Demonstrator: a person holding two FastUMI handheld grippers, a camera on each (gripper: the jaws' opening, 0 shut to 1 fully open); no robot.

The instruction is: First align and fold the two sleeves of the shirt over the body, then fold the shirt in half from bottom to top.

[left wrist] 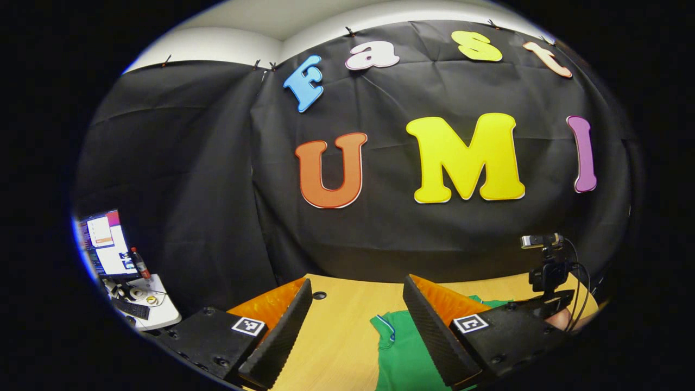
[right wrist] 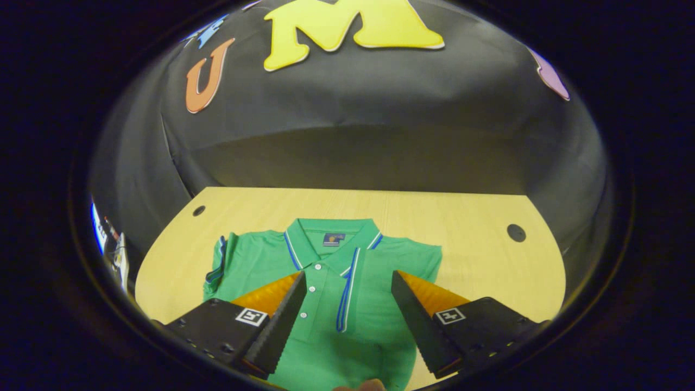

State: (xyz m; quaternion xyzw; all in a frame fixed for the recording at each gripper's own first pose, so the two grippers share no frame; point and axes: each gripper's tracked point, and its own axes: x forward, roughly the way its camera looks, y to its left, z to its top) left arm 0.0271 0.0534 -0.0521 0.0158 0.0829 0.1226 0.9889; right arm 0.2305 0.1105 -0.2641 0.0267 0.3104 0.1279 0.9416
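Both tongs gape, holding nothing: right tongs [right wrist: 347, 282] above the green shirt [right wrist: 326, 271], left tongs [left wrist: 358, 290] beside it.

Left gripper view: rides low near the table's [left wrist: 347, 320] left end, facing almost level at the far wall, a sliver of shirt [left wrist: 404, 353] near its fingers.
Right gripper view: rides higher, tilted down over the shirt [right wrist: 347, 282], collar at the far end.
Shared: tabletop, shirt, far wall.
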